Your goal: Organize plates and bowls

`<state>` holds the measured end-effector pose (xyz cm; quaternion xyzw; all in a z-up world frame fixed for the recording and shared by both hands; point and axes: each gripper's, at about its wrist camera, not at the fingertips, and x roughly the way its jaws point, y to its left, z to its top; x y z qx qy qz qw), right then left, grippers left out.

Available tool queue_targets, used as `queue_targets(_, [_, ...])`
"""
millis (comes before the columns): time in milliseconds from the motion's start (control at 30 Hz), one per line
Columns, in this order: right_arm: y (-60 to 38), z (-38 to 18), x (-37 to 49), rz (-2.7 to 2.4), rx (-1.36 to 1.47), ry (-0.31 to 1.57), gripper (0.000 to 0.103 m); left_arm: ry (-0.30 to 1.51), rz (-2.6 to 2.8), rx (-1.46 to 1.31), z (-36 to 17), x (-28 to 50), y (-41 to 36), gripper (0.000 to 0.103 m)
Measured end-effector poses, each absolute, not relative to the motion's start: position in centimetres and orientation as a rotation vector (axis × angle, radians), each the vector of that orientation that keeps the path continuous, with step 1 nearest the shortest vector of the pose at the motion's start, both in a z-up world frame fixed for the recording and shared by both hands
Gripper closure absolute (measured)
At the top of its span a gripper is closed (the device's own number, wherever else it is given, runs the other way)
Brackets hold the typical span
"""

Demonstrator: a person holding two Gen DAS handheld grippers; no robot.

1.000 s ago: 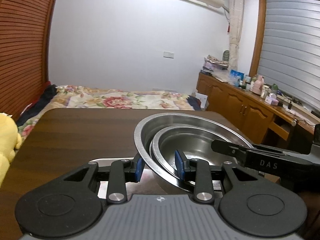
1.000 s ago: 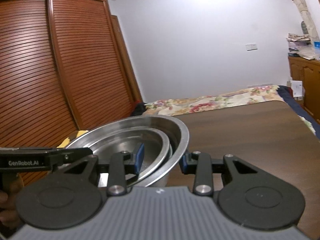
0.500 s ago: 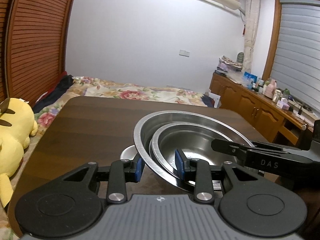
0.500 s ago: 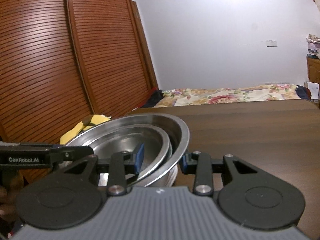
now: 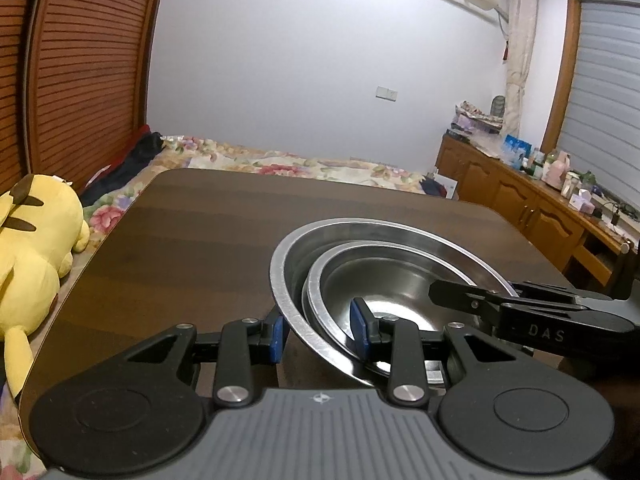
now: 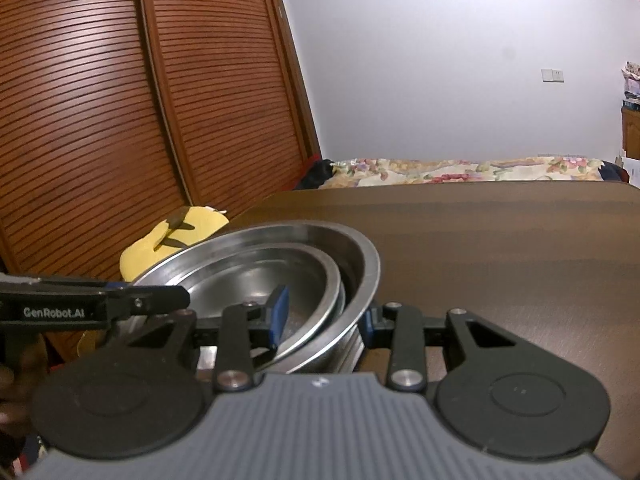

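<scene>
Left hand-held gripper (image 5: pixel 318 330), in its own view, was clamped on the near rim of the large steel bowl (image 5: pixel 296 276), one blue pad outside the wall and one inside, with the smaller bowl (image 5: pixel 396 292) nested within just ahead of the inner pad. To its right the other tool's black arm reached in over the far rim. Dark bench (image 5: pixel 192 248) stretched ahead, and a yellow plush toy (image 5: pixel 32 248) lay off to the left. In the right wrist view, the right hand-held gripper (image 6: pixel 324 314) likewise pinched the opposite rim of the large bowl (image 6: pixel 366 276), holding the smaller one (image 6: pixel 320 280) inside. Nesting looked done; setting the stack down remained. Compared with a second before, the cameras showed more bench and the toy, and another dish glimpsed beneath the stack was gone from sight.
</scene>
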<state>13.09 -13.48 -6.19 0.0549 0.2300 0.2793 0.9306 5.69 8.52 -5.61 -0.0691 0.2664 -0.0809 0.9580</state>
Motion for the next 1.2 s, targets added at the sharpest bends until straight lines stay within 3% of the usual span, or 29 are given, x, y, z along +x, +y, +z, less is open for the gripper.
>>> queue_targets(600, [-13.0,-6.1,13.0,0.574,0.085,0.468,0.064,0.535,-0.147,-0.131,-6.1,5.6,8.3,0.068])
queue_targets(833, [-13.0,-5.8,12.9,0.569,0.07,0.465,0.049,0.538,-0.142,-0.129,-6.0,5.8,8.3,0.067])
queue_targets(1100, [-13.8,-5.5,12.5,0.54,0.065,0.438,0.027,0.526,-0.127,-0.116,-5.5,5.6,8.5,0.027])
queue_targets(1200, [-14.4,-5.0,12.2,0.518,0.066,0.42,0.015,0.514,-0.116,-0.106,-5.2,5.4,8.5,0.016])
